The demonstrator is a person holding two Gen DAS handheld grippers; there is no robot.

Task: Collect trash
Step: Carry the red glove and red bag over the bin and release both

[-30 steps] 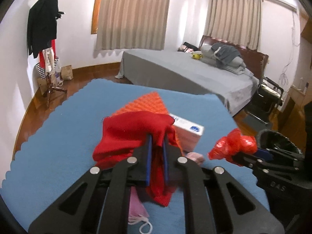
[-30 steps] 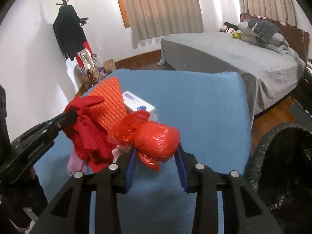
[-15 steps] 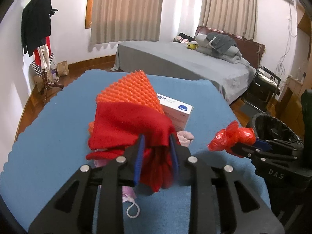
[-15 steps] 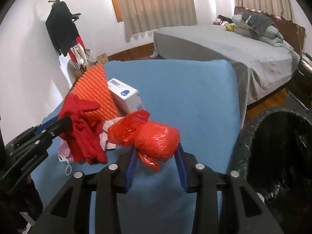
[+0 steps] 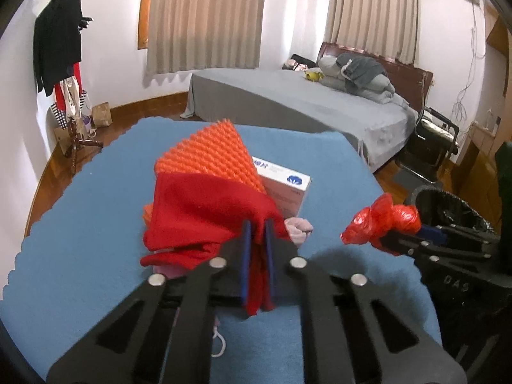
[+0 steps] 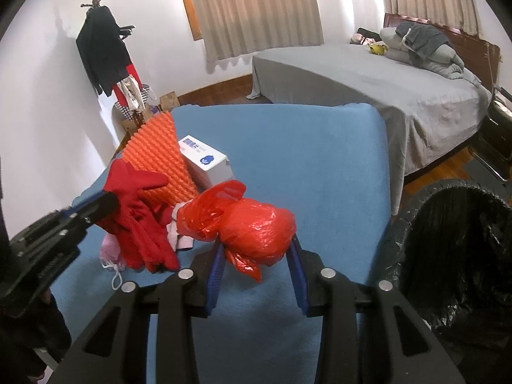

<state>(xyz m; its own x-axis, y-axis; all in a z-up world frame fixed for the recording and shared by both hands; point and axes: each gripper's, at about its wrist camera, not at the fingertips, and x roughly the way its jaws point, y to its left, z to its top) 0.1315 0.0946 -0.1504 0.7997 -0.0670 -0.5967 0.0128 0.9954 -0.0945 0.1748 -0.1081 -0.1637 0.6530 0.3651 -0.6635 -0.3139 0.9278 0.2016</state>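
Low in the centre of the left wrist view, the left gripper [image 5: 257, 228] is clamped on the red gloves [image 5: 204, 211]; its jaws have just been closing, and red fabric is pinched between the blue pads [image 5: 245, 256] and hangs out beneath them. From the right wrist view the same gloves [image 6: 140, 211] are seen at centre left, dangling from the left gripper's tip [image 6: 107, 201] over the blue table cover [image 6: 288, 147]. At lower centre of that view, the right gripper [image 6: 256, 249] is closed around a knotted red plastic bag [image 6: 252, 227], which is squeezed between the two blue pads and bulges above them. The bag [image 5: 380, 222] also appears at the right of the left wrist view, held clear above the cover. Behind the gloves, an orange egg-crate foam sheet [image 5: 211, 150] is propped at a tilt against a white box with blue print [image 5: 286, 185]. Pink cloth [image 5: 299, 227] is spotted just right of the gloves, and a pink face mask [image 6: 110, 252] with a white loop lies under them. At the right edge, a bin lined with a black bag [image 6: 460, 240] stands open beside the table. A grey bed [image 5: 288, 102] fills the upper right background.
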